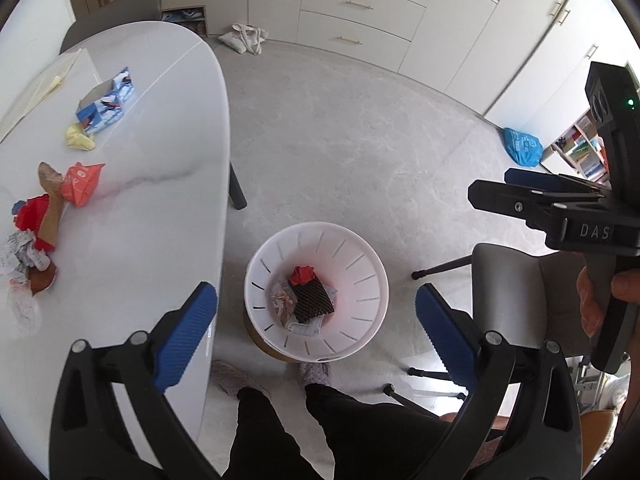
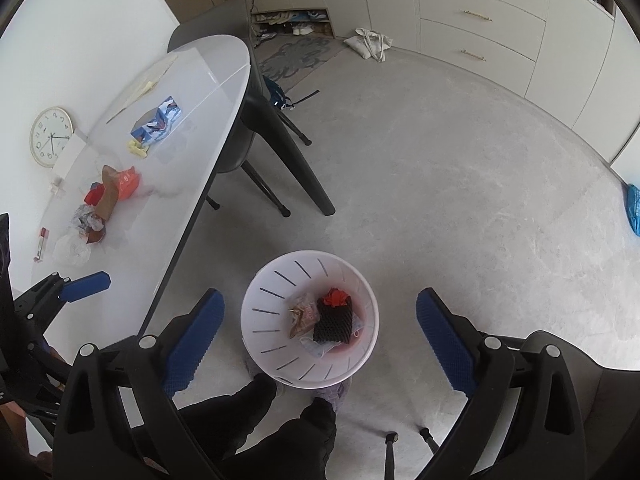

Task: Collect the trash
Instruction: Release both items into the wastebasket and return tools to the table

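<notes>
A white slotted trash bin stands on the floor beside the table and holds a black mesh piece, a red crumpled scrap and wrappers. Trash lies on the white table: an orange wrapper, red and brown paper, crumpled paper, a yellow scrap. My left gripper is open and empty above the bin. My right gripper is open and empty over the bin too.
A blue tissue box stands on the table. Grey chairs flank the table. A cloth bag and a blue bag lie on the floor. The person's legs stand by the bin.
</notes>
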Motion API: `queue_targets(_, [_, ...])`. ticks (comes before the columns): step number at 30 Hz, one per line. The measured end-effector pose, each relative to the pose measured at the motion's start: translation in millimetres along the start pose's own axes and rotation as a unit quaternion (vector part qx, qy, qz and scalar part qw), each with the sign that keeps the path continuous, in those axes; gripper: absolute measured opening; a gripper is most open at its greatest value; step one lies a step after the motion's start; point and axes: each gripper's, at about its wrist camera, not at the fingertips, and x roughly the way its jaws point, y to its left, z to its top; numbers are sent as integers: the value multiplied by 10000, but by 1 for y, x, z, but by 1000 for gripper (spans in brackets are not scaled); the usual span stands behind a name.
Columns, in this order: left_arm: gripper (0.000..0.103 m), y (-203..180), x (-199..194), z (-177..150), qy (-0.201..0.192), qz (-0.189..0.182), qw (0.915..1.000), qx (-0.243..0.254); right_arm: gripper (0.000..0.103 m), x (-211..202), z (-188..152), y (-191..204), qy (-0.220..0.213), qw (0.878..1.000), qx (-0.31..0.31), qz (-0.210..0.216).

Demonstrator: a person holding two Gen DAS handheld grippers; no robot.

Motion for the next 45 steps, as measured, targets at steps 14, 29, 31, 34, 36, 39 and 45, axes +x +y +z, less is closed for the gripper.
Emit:
queue_targets(14, [95, 131, -88, -29, -728, 722, 9404, -3243, 96, -6, 33, 81, -209, 9939, -819, 714])
queue_targets(29, [93, 338, -78, -89, -383, 1227, 7502, -6486, 96, 26, 89, 227, -256, 9752, -1741, 1344])
queue_targets(31, [93, 348, -65, -93, -245, 1195, 7327, -6695, 96, 34, 96, 241, -194, 9750, -1746, 1357])
queue_targets(34, [91, 355, -48, -99, -44, 1060, 7097, -6965, 96, 47, 102, 257, -114, 9747, -1801, 1316])
queue_targets(36, [85, 360, -41, -103, 50, 1003, 6988, -7082, 96, 55, 105, 264, -39, 9748, -1804, 1309])
queue_targets(39, [74, 367, -31, -108, 106, 858, 6854, -7231, 96, 64, 108, 271, 34, 9749, -1851, 1239])
queue_targets(45, [67, 369, -32, -112, 207, 798, 6923, -7169, 96, 98, 114, 282, 295, 9724, -2044, 1086])
